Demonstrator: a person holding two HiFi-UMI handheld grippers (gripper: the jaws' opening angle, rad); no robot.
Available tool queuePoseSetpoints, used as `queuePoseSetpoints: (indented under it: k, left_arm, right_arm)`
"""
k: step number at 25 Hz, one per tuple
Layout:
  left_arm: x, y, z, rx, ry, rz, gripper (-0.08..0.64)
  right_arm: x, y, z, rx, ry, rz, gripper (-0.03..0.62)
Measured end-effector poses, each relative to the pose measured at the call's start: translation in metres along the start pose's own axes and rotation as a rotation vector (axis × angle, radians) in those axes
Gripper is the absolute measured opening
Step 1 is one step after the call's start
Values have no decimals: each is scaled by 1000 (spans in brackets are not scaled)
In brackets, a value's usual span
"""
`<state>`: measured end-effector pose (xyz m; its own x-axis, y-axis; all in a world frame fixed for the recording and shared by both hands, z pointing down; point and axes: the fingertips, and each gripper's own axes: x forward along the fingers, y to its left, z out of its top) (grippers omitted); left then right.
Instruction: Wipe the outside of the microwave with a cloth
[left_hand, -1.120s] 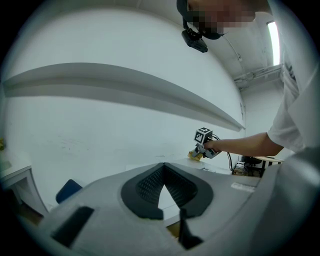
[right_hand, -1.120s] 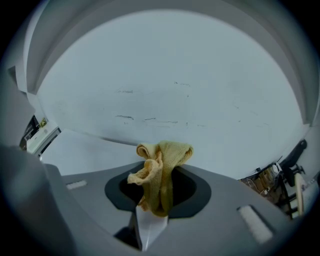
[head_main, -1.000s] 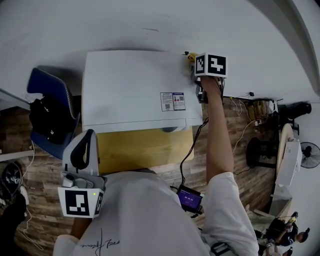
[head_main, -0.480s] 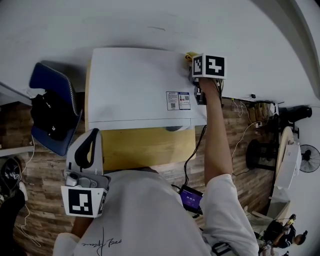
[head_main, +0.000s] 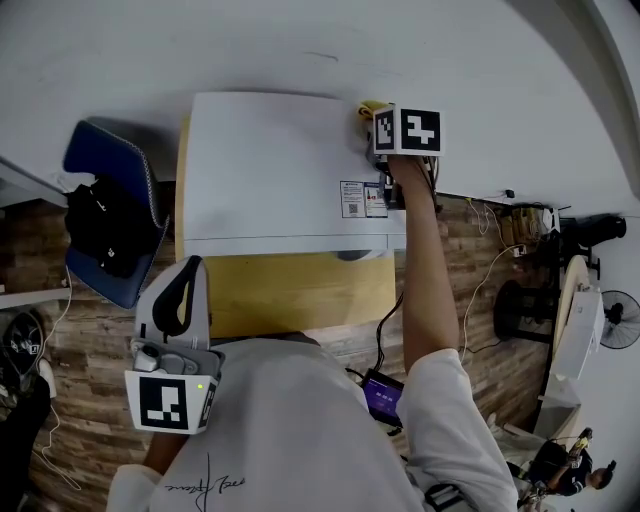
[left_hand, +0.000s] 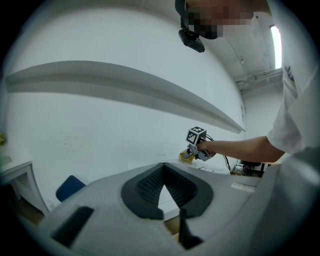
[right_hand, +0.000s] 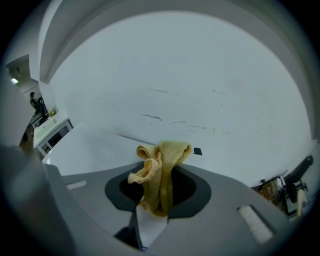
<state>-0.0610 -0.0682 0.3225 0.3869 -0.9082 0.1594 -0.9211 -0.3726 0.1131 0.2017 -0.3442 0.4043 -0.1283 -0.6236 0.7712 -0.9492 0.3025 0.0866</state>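
Holding a crumpled yellow woven cloth (right_hand: 161, 167) tight between its jaws, the right hand-held gripper (head_main: 384, 128) is at the 1 o'clock corner of the white box-shaped microwave (head_main: 280, 170), seen from above in the head view. The cloth sticks out from the jaws toward 11 o'clock, over the far edge of the microwave top and close to the white wall (head_main: 300, 40). I cannot tell if the cloth presses on the surface.

A small printed label (head_main: 362, 198) is on the microwave top at about 4 o'clock, just beside the person's right forearm (head_main: 420, 270). The microwave stands on a yellowish wooden worktop (head_main: 290, 295).

The left hand-held gripper (head_main: 183, 268) hangs at 7 o'clock from the microwave, near the person's white shirt (head_main: 280, 430) and apart from the microwave. It points toward 12 o'clock, and its jaws are together with nothing between them.

A blue chair (head_main: 120, 170) with a dark bag (head_main: 100, 230) on it stands at 9 o'clock of the microwave.
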Motion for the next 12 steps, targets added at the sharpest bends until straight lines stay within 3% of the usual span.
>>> queuePoseSetpoints:
  k: [12]
  left_arm:
    - [-3, -1, 1, -17, -17, -4, -5]
  right_arm:
    - [3, 44, 10, -41, -15, 63, 113]
